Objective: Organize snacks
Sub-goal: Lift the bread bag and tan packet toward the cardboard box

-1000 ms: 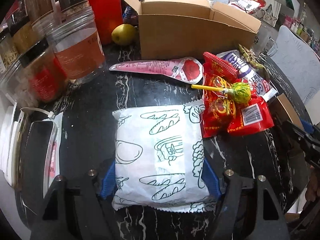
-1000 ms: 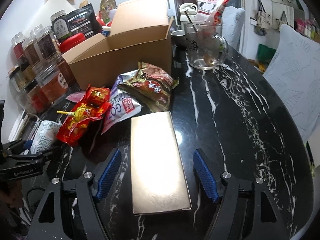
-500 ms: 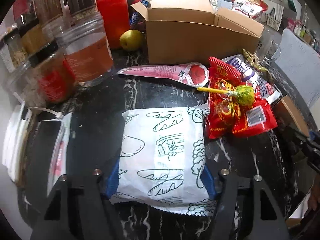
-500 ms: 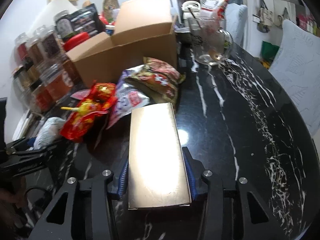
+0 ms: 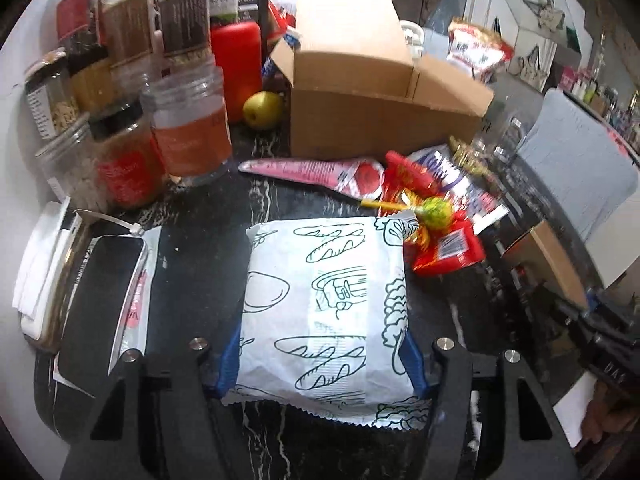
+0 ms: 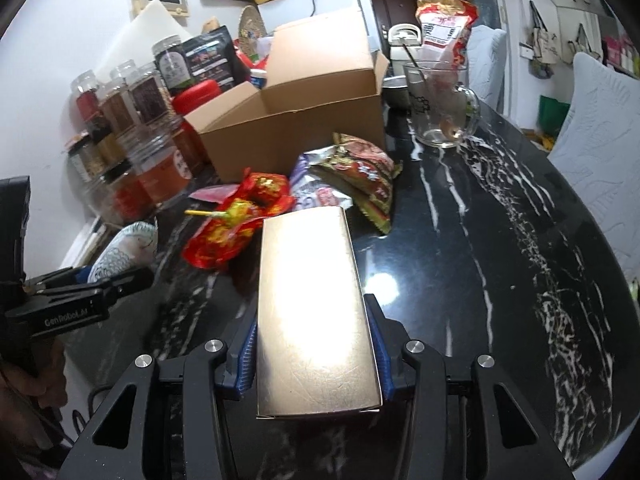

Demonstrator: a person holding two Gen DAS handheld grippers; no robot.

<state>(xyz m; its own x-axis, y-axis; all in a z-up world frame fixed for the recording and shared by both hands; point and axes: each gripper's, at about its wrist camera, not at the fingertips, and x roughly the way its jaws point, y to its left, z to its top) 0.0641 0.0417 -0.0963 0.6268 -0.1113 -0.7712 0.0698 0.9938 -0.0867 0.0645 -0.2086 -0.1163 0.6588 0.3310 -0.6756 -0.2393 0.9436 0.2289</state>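
My left gripper is shut on a white bread packet with green drawings and holds it lifted off the black marble table. My right gripper is shut on a flat gold box, raised off the table. The open cardboard box stands at the back; it also shows in the right wrist view. Loose snacks lie in front of it: red packets, a green lollipop, a pink cone packet, a purple packet and a brown packet.
Several jars and a red container stand at the left, with a yellow fruit. A phone lies at the left edge. A glass mug stands behind the box on the right.
Both grippers closed on their items: the left on the bread packet, the right on the gold box. Both have since lifted and tilted back a little with their loads.
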